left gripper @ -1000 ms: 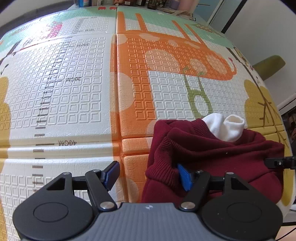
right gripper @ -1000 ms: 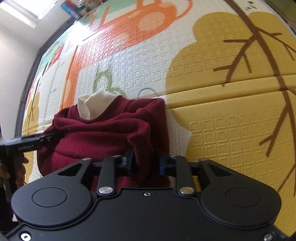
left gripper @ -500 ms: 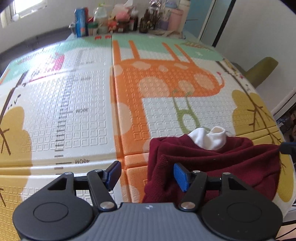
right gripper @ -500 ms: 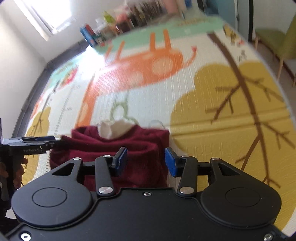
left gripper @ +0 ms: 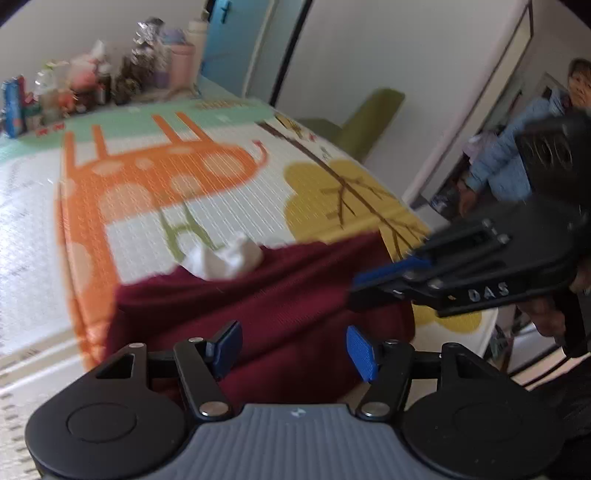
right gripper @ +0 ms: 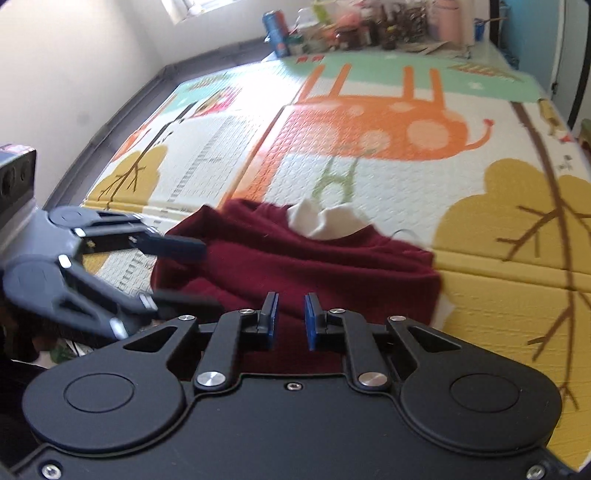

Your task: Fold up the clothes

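Lay in a folded heap on the near part of the play mat (right gripper: 498, 280) — a dark red sweater (right gripper: 314, 266), with a white piece of cloth (right gripper: 321, 221) showing at its far edge, over the green letter printed on the mat. Held the left gripper (left gripper: 295, 349) above the near edge of the sweater, with the blue pads well apart and nothing pinched between them. Held the right gripper (right gripper: 290, 319) above the same garment, with the pads close together and only a thin gap left; had just been closing, with no cloth caught between the pads. Seen from the left wrist, the right gripper at the right side, over the sweater's corner. Stood in a row at the far end of the mat — bottles and jars (right gripper: 354, 29). Stood beyond the mat's right edge, a green chair (left gripper: 369, 118).
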`<state>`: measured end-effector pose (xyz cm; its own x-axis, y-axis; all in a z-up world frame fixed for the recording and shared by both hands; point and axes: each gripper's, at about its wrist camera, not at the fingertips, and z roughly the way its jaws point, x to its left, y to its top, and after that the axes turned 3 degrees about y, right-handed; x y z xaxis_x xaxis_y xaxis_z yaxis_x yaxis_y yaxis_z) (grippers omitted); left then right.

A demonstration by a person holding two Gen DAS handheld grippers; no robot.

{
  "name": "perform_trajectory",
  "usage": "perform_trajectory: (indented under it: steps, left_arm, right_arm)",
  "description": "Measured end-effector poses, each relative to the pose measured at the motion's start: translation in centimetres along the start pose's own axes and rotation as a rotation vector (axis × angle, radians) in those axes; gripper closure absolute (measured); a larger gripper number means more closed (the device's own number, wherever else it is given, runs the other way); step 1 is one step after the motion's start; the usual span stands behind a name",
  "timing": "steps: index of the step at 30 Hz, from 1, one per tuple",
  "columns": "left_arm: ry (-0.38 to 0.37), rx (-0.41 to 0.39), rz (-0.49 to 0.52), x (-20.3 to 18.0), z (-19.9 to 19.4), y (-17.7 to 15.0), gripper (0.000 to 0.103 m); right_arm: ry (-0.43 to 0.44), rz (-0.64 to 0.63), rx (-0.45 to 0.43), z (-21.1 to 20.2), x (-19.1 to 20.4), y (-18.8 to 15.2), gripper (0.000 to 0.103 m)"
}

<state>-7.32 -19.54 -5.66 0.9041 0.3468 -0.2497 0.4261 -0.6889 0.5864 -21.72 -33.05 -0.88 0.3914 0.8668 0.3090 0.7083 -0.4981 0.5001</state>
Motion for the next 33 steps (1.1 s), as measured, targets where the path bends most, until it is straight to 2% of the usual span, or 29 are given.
perform_trajectory:
  steps: [6, 14, 20, 21, 22, 23, 26, 28, 30, 31, 33]
  left_arm:
    - [0.080, 0.037, -0.075, 2.0, 2.6, -1.2, 0.040]
    - [0.075, 0.040, -0.131, 5.2, 3.4, -1.0, 0.038]
    - [0.038, 0.050, -0.223, 7.7, 2.9, -0.6, 0.034]
    - [0.059, 0.050, -0.237, 8.0, 2.6, -0.5, 0.047]
    - [0.094, 0.049, -0.243, 8.2, 2.2, -0.4, 0.054]
    - [0.102, 0.044, -0.256, 8.6, 1.8, -0.4, 0.054]
    - [0.101, 0.006, -0.302, 9.6, 0.1, -0.2, 0.050]
    - [0.127, -0.021, -0.309, 9.9, -0.9, 0.1, 0.046]
    - [0.147, -0.041, -0.298, 10.0, -1.7, 0.2, 0.041]
    - [0.157, -0.051, -0.291, 10.0, -2.1, 0.2, 0.033]
    - [0.183, -0.049, -0.270, 10.1, -2.2, 0.1, 0.027]
  right_arm:
    - [-0.054, 0.046, 0.029, 2.8, -1.1, -0.3, 0.089]
    - [-0.130, 0.160, 0.059, 5.1, -5.8, -0.7, 0.096]
    - [-0.134, 0.227, 0.048, 5.1, -7.5, -0.8, 0.099]
    - [-0.131, 0.247, 0.045, 5.0, -7.8, -0.7, 0.100]
    - [-0.121, 0.270, 0.038, 4.6, -8.0, -0.7, 0.100]
    - [-0.102, 0.291, 0.029, 4.2, -8.3, -0.7, 0.100]
    - [-0.067, 0.316, -0.027, 2.2, -8.4, -0.6, 0.091]
    - [-0.075, 0.321, -0.073, 0.7, -8.3, -0.4, 0.064]
    - [-0.089, 0.323, -0.116, -0.7, -8.3, -0.2, 0.051]
    - [-0.102, 0.314, -0.118, -1.2, -8.3, -0.1, 0.050]
    - [-0.124, 0.289, -0.103, -1.8, -8.5, 0.0, 0.045]
